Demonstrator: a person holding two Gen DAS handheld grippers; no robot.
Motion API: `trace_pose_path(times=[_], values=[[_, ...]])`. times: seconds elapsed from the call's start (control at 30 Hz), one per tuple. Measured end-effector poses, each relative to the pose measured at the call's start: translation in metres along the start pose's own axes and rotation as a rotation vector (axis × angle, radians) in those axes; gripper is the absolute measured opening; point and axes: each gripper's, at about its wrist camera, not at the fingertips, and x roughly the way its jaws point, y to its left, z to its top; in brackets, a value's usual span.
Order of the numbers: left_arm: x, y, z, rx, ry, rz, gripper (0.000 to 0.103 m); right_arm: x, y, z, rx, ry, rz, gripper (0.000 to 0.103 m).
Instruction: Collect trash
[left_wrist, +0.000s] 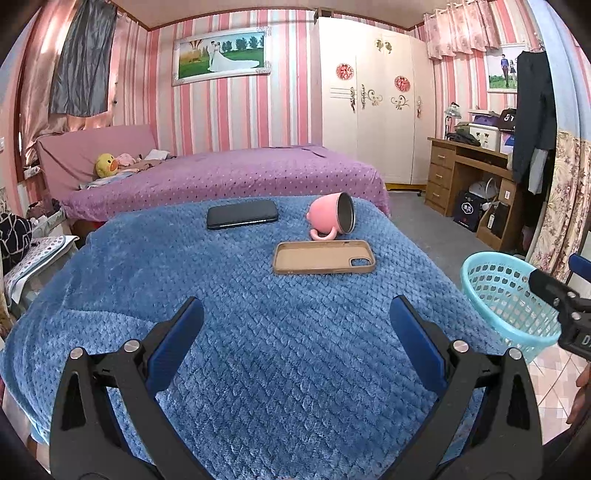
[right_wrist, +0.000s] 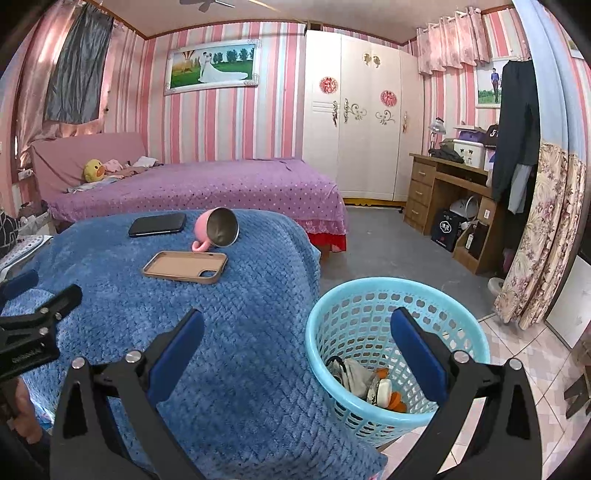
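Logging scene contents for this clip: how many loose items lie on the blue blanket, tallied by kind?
Dark phone: 1
Pink mug, lying on its side: 1
Tan phone case, empty: 1
Total: 3

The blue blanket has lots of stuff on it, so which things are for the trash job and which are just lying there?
For the job:
- light blue plastic mesh basket, scraps already inside
- open left gripper
- open right gripper

Just lying about:
- tipped pink mug
- black phone
- tan phone case
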Motion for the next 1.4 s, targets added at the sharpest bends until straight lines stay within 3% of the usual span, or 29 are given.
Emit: trace_pose_path(times=[1.4], values=[[-0.010,0.009,0.004,-0.013,-0.035,-0.002,0.097,-0.003,0.017,0.001,-0.049,-0.045,-0.005,0.099]])
